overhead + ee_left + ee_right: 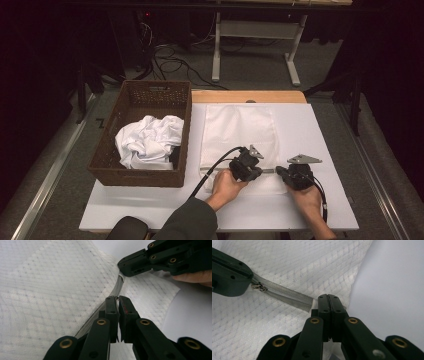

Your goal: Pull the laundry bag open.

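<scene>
A white quilted pillowcase (239, 145) lies flat on the white counter (320, 130), its long side running from the far edge toward the near edge, just right of a brown wicker basket (142, 132) that stands at the counter's left edge. A crumpled white cloth (149, 140) fills the near half of the basket.

Both hands work at the near end of the pillowcase, where a grey zipper (284, 295) runs along the hem. The left gripper (252, 170) has its jaws clenched on the zipper pull (258, 286); in the left gripper view the two black jaws stand almost together with the metal tab pinched at their tips. The right gripper (280, 171) has its jaws clenched on the end of the zipper tape at the pillowcase's near right corner; in the right gripper view the jaws meet with no gap and the tape end disappears between them.

The two grippers face each other along the hem, near but apart, with a short stretch of closed zipper drawn taut between them. The left hand (226, 186) and right hand (305, 197) rest low over the counter's near edge.
</scene>
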Demonstrator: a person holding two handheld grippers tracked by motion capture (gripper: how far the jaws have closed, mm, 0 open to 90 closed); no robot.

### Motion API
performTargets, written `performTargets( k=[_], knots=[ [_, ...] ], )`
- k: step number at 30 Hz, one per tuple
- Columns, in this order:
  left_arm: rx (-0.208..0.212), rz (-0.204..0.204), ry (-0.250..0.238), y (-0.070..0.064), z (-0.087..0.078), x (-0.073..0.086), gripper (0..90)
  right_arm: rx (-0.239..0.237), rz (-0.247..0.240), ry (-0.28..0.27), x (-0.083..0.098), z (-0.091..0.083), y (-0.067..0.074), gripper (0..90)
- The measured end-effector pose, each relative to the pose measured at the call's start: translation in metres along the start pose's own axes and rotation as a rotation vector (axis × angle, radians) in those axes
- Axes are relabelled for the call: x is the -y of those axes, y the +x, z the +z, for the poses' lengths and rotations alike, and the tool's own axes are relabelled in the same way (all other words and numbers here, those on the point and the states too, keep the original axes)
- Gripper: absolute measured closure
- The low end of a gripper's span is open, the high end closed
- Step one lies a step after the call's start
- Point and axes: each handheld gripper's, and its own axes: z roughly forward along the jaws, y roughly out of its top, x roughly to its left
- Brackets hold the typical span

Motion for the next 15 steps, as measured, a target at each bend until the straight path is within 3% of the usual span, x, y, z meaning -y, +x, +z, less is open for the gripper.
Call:
performTargets(
  k=[9,15],
  knots=[
    [-0.028,0.005,0.022,0.003,-0.007,0.006,86.2,-0.012,0.002,0.009,-0.001,0.0,-0.002,90.0],
    [-0.027,0.008,0.011,0.003,-0.012,0.007,86.2,-0.007,0.004,0.007,-0.001,0.0,-0.001,90.0]
  ],
)
